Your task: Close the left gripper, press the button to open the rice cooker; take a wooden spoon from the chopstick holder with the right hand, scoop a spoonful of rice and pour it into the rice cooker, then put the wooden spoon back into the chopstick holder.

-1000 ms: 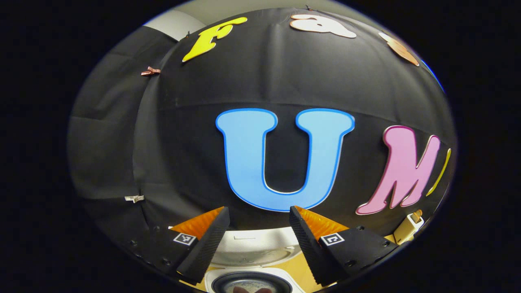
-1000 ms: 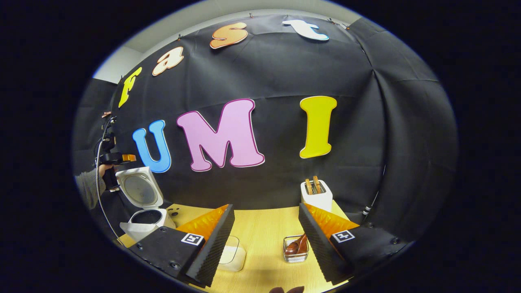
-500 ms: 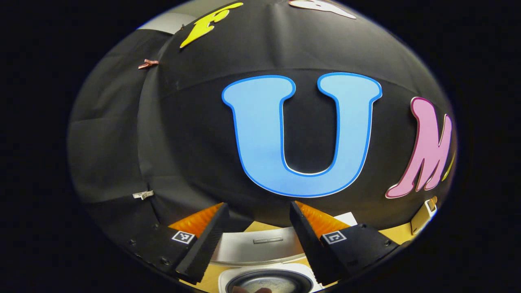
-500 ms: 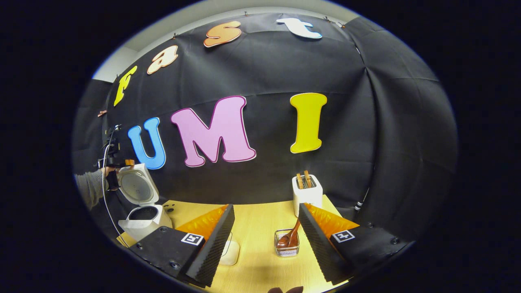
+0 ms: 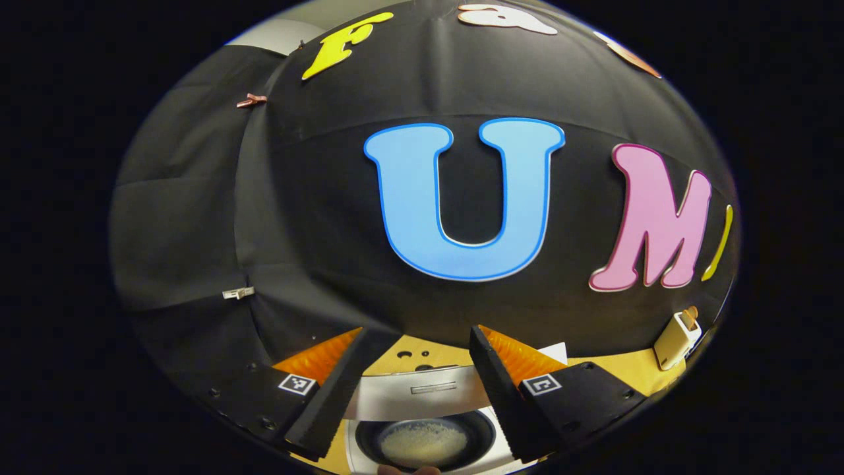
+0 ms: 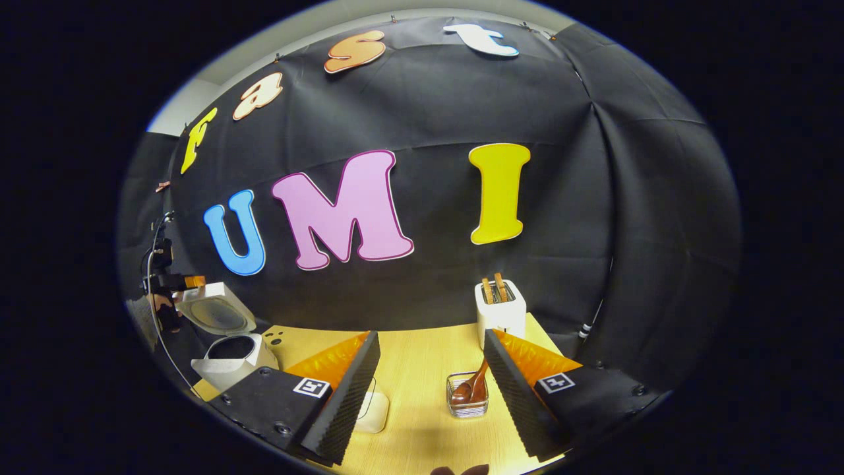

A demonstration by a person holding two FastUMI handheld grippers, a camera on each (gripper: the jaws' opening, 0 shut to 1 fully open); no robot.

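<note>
Worktop (image 6: pixel 422 363): pale wood, running ahead of both tongs.

Rice cooker (image 5: pixel 422 435): white body, directly below and between the left tongs (image 5: pixel 415 349), whose fingers stand wide apart with nothing between them. Lid (image 5: pixel 415 396) is raised, its edge crossing the gap; the dark inner pot holds a patch of rice (image 5: pixel 422 443).

In the right gripper view the cooker sits far to the left of the right tongs (image 6: pixel 432 353), which also gape wide and hold nothing.

White toaster (image 6: pixel 500 310): ahead of the right tongs, at the worktop's far edge.

Clear glass holder (image 6: pixel 468 398): just ahead of the right tongs, beside the right finger.

Wooden spoon (image 6: pixel 476 384): in the holder, bowl down, handle leaning up and right.

Judgement: spoon is light, stiff and smooth-finished, so it could pivot in a loose grip. Take the upper handle squarely.
</note>
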